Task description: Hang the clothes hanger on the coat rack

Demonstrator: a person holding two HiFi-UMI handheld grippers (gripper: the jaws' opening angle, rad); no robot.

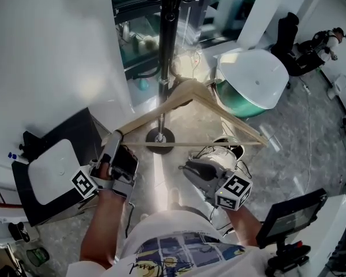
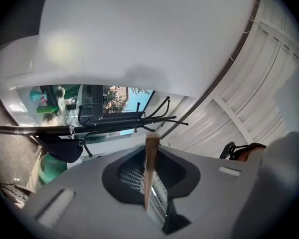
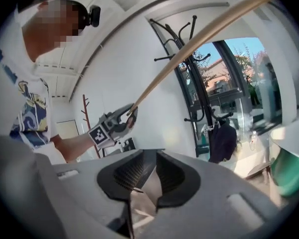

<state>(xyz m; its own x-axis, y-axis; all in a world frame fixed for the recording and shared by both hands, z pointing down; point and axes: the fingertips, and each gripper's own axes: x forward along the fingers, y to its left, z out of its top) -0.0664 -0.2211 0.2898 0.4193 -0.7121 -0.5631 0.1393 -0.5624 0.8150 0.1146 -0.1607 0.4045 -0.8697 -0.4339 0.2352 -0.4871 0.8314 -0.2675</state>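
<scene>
The hanger [image 1: 219, 109] is off the ground but not yet on the rack [image 1: 164, 51], so I judge the task to be about in the middle. The picking up is done and the hanging is left.

The left gripper [image 1: 116, 138] is closed on one end of the hanger. In the left gripper view a thin strip of wood stands between its jaws and both pads press on it. The right gripper view shows the same grip from the side, with the wooden bar running up and away from that gripper. The right gripper [image 3: 150, 158] holds nothing. Its jaws stand a little apart with no wood between them, and in the head view it is below the hanger, near but not touching.

In the head view the hanger lies across the pole of the rack, with its top corner just beside the pole. This is only how it looks from above. I cannot tell if it touches the pole, and the metal hook of the hanger is not clear in any view.

The pegs [image 2: 157, 114] at the top of the rack are in front of the left gripper and apart from the wood. A dark cloth [image 3: 222, 138] already hangs on a lower peg.

What is left, as I judge it, is to bring the hook over a free peg, let the hanger rest there, and then open the left gripper. With the grip at one end only, the hanger may swing.
</scene>
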